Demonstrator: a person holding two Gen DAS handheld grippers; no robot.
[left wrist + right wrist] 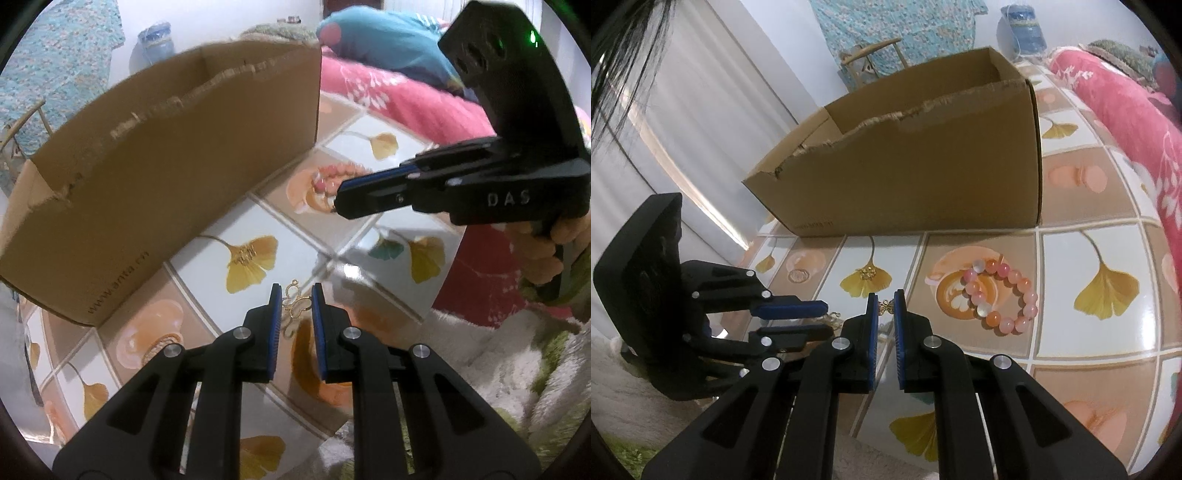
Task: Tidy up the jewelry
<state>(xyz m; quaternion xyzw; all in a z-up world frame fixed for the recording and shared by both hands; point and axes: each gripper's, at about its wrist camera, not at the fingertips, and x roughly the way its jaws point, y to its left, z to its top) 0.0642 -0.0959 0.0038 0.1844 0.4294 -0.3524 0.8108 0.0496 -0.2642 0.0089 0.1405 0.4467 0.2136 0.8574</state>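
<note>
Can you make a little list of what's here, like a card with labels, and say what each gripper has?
Surface: tablecloth with leaf pictures
Box: open cardboard box, top edge torn
Bracelet: pink bead bracelet, lying flat right of the grippers
Right gripper: shut on a tiny gold butterfly charm
Left gripper: around a gold butterfly brooch; touching or not, unclear
Also: small gold piece on a yellow leaf

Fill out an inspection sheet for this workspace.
Surface: glossy tabletop, ginkgo-leaf print.
Job's things: cardboard box, open top, torn rim; pink bead bracelet lying flat; small gold piece on a printed leaf; gold filigree pendant; gold butterfly charm.
Clutter: nothing seen.
Grippers: left gripper brackets the gold filigree pendant, grip unclear; right gripper shut on the gold butterfly charm.
Cables: nothing seen.
Surroundings: pink blanket, wooden chair, curtain.
</note>
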